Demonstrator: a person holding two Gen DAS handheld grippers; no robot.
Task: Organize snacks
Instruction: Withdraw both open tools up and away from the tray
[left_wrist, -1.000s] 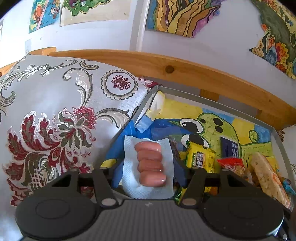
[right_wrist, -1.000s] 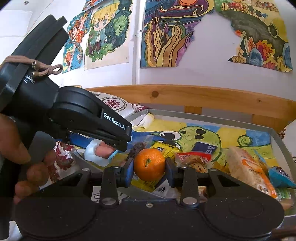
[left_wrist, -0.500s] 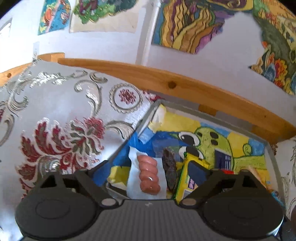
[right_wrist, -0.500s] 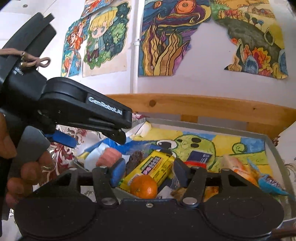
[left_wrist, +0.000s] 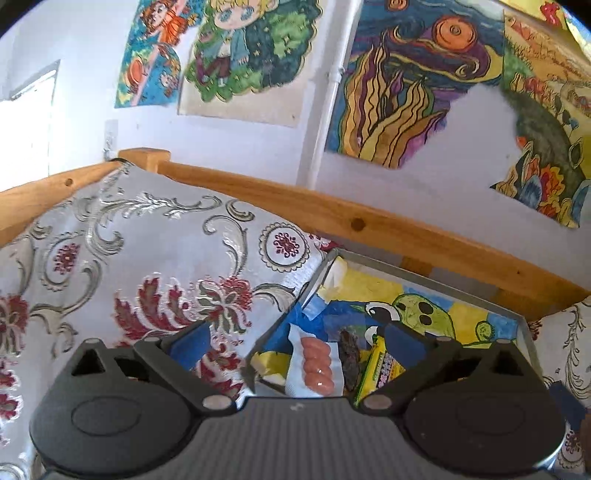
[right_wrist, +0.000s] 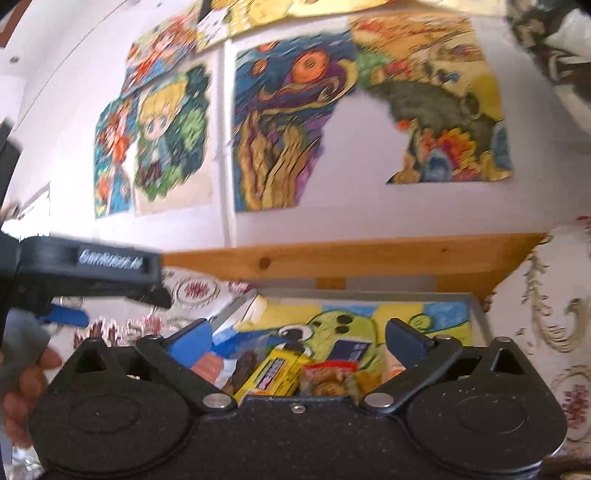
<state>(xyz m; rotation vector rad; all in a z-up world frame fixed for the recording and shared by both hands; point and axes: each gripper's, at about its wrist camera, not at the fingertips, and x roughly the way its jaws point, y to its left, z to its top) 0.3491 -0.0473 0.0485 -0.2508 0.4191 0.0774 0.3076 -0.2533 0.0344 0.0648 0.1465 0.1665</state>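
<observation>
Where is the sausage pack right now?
Left wrist view: the sausage pack lies at the tray's near-left end, just left of the dark snack strip.

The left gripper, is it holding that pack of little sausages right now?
No. The left gripper stands wide open, and the sausage pack lies in the tray between its fingers, touched by neither.

A grey tray, lined with a yellow, blue and green cartoon drawing, holds pink sausages on white wrapping, a yellow packet and a red-topped snack bag. A silver cloth carries red floral scrollwork. Black grippers show blue pads. Multicoloured drawings cover the white wall.
</observation>
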